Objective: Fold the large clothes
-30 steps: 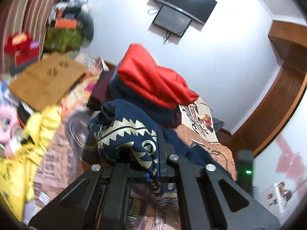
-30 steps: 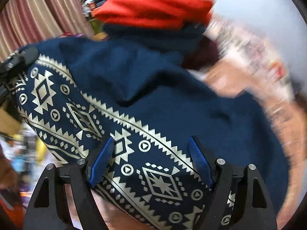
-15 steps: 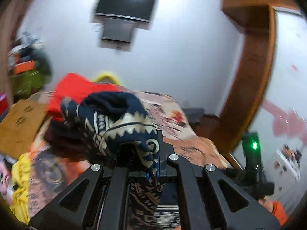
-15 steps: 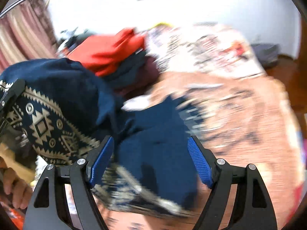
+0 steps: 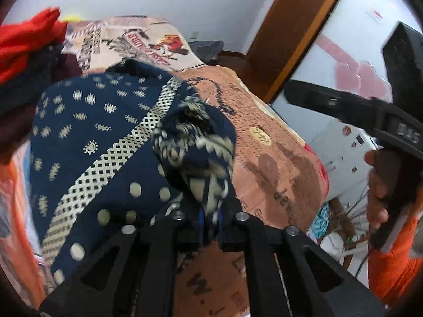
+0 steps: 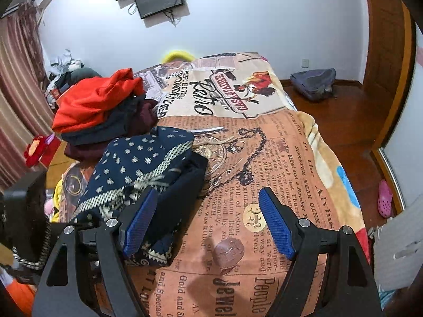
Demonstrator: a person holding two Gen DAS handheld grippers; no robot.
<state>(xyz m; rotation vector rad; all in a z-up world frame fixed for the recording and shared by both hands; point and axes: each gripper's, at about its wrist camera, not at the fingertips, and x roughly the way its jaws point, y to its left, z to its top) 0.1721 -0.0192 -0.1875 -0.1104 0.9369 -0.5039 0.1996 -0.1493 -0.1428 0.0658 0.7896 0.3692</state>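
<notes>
A large navy garment with cream patterns (image 6: 148, 163) lies bunched on the left side of the bed (image 6: 277, 158). My left gripper (image 5: 210, 215) is shut on a patterned fold of this navy garment (image 5: 111, 142), holding it just above the blanket. My right gripper (image 6: 208, 224) is open and empty, its blue pads (image 6: 276, 224) wide apart over the printed blanket, with the left pad beside the garment's edge. The right gripper also shows at the right of the left wrist view (image 5: 343, 105).
A stack of folded clothes topped by a red piece (image 6: 97, 105) sits at the bed's left rear. A grey bag (image 6: 314, 83) lies on the wooden floor by the wall. A wooden door frame (image 6: 386, 60) stands right. A pink shoe (image 6: 384, 198) lies beside the bed.
The navy garment has come down from in front of the right camera onto the bed. The left gripper has swung right and down with its fold. The right gripper is now clear of the cloth.
</notes>
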